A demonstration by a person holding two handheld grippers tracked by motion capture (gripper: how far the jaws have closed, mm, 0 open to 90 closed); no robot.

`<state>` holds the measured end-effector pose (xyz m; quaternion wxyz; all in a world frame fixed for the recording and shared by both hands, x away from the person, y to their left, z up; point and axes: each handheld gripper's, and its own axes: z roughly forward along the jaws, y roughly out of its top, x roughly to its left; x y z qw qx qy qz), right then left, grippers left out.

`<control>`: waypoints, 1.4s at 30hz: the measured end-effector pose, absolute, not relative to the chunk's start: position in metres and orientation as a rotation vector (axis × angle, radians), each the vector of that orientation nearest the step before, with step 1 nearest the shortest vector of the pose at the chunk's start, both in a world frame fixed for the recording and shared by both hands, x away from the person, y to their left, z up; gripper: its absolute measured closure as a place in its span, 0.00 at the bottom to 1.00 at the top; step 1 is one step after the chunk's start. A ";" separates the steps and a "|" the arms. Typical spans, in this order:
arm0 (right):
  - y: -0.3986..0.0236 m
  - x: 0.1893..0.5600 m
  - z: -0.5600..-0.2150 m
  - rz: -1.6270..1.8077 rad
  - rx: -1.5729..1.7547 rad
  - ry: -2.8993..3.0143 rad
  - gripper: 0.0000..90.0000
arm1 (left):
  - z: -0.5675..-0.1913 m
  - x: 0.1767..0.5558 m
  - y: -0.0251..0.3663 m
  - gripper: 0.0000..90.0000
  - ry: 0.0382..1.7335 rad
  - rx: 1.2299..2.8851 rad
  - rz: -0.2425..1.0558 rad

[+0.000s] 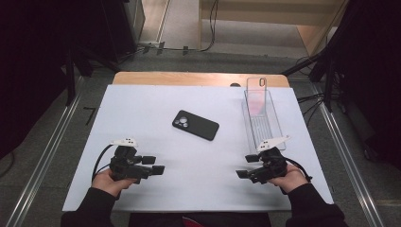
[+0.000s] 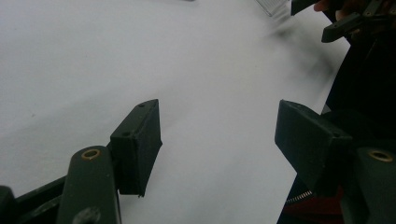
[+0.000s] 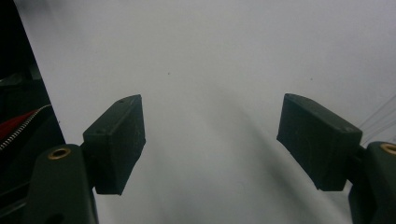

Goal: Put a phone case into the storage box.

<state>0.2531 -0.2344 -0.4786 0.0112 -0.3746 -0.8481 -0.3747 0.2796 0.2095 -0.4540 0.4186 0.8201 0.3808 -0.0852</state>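
Clear plastic tray (image 1: 275,124) holds a transparent phone case (image 1: 257,97) (upright) — both grippers (image 1: 158,164) (image 1: 242,166) gape, empty.

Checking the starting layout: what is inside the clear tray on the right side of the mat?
A clear phone case stands tilted in the clear tray's far end; the nearer ribbed floor looks bare.

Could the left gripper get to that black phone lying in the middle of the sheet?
Probably yes: the left gripper is open and empty, and only bare white sheet lies between it and the black phone.
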 end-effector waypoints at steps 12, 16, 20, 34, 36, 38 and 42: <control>-0.218 0.263 -0.464 -1.195 -1.299 -2.567 0.22 | -0.452 0.281 0.212 0.35 0.978 2.037 -0.181; -0.206 0.270 -0.456 -1.237 -1.345 -2.550 0.22 | -0.453 0.282 0.212 0.35 0.980 2.040 -0.181; -0.196 0.279 -0.450 -1.280 -1.387 -2.532 0.22 | -0.453 0.282 0.213 0.35 0.986 2.042 -0.177; -0.169 0.324 -0.438 -1.274 -1.462 -2.542 0.22 | -0.454 0.281 0.213 0.35 0.995 2.048 -0.175; -0.165 0.331 -0.437 -1.269 -1.478 -2.541 0.22 | -0.454 0.281 0.214 0.35 0.996 2.047 -0.173; -0.161 0.339 -0.437 -1.265 -1.482 -2.546 0.22 | -0.454 0.280 0.214 0.35 0.999 2.045 -0.171; -0.155 0.351 -0.437 -1.254 -1.478 -2.540 0.22 | -0.454 0.279 0.216 0.35 1.004 2.045 -0.171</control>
